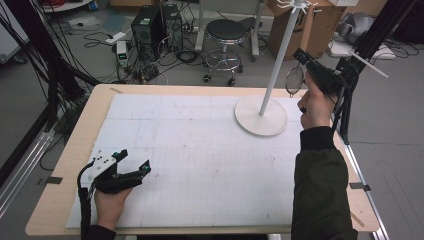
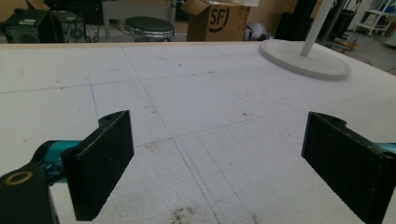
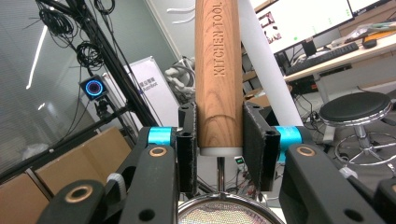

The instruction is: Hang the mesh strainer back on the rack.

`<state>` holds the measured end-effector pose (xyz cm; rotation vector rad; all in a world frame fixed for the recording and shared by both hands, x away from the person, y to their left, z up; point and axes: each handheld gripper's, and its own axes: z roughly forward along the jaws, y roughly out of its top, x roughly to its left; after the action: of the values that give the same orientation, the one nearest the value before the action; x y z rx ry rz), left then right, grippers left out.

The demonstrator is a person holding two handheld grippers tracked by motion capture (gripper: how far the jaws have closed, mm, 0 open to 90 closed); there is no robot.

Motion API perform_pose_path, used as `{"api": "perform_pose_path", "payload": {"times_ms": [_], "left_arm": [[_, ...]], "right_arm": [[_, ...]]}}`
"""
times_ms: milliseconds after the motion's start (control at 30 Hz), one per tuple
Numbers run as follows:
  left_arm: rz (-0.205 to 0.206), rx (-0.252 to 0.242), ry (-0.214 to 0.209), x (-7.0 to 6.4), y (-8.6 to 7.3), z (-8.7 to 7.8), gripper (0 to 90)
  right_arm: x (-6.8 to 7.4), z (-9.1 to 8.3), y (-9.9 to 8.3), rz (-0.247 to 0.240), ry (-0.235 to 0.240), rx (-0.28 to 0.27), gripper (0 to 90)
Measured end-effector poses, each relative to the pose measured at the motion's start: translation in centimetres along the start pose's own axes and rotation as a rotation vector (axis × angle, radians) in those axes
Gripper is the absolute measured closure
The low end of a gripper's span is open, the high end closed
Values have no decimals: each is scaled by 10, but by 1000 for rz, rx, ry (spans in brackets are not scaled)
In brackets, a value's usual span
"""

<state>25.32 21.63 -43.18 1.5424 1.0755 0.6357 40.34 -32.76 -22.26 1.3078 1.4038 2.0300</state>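
My right gripper is shut on the wooden handle of a strainer, which is stamped KITCHEN TOOL and points up and away. The strainer's round mesh bowl hangs near the camera, below the jaws. In the high view this gripper is raised at the table's far right, with the mesh bowl beside the pole of a white hook stand. The same pole rises just behind the handle. My left gripper rests open on the white mat near the front left, nothing between its jaws.
A white gridded foam mat covers the wooden table. The stand's round base sits at the far right of the mat. Beyond the table are a black stool, computer towers, a cardboard box and cables.
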Motion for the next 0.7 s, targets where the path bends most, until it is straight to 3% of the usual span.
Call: {"api": "perform_pose_path", "payload": {"times_ms": [200, 700], "left_arm": [[-3, -1, 4, 0, 0, -1, 98], [-5, -1, 10, 1, -1, -3, 99]], "right_arm": [[-5, 4, -1, 7, -19, 10, 691], [-7, 6, -3, 13, -16, 26, 690]]}}
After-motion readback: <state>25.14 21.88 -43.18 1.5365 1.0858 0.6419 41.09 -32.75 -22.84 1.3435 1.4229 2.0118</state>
